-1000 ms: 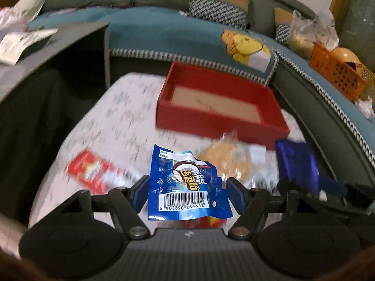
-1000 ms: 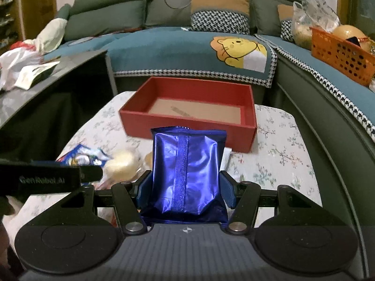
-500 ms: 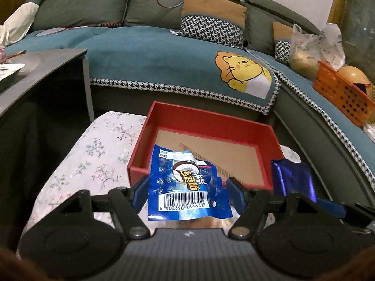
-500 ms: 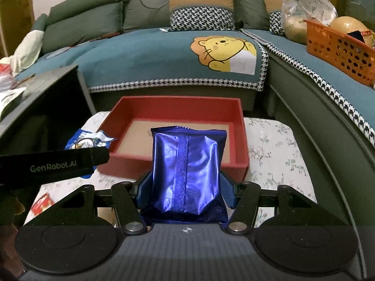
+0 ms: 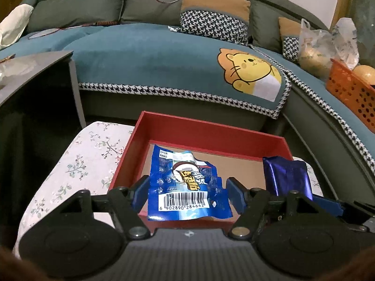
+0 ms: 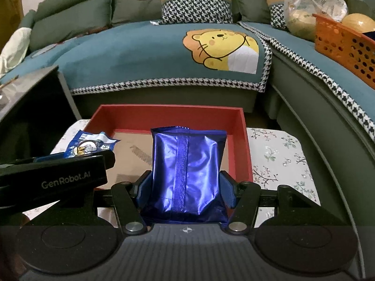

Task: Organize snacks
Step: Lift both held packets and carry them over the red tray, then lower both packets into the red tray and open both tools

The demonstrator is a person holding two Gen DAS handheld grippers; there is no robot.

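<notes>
Red box (image 5: pixel 204 126) with brown cardboard floor. Blue-and-white snack packet (image 5: pixel 187 185) marked with black barcode on white panel. Metallic violet-blue foil packet (image 6: pixel 187 171), ribbed seam down middle. White tablecloth (image 5: pixel 79 164) printed with small green and pink floral sprigs. Teal sofa cover (image 5: pixel 152 56) edged with black-and-white houndstooth trim, yellow cartoon lion on corner. Orange perforated basket (image 6: pixel 346 44). Grippers black with blue pads (image 5: pixel 140 190).

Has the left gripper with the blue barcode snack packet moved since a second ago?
Yes. The left gripper, shut on the blue barcode snack packet, advanced toward the red cardboard box; the packet now overlaps the box interior.
</notes>
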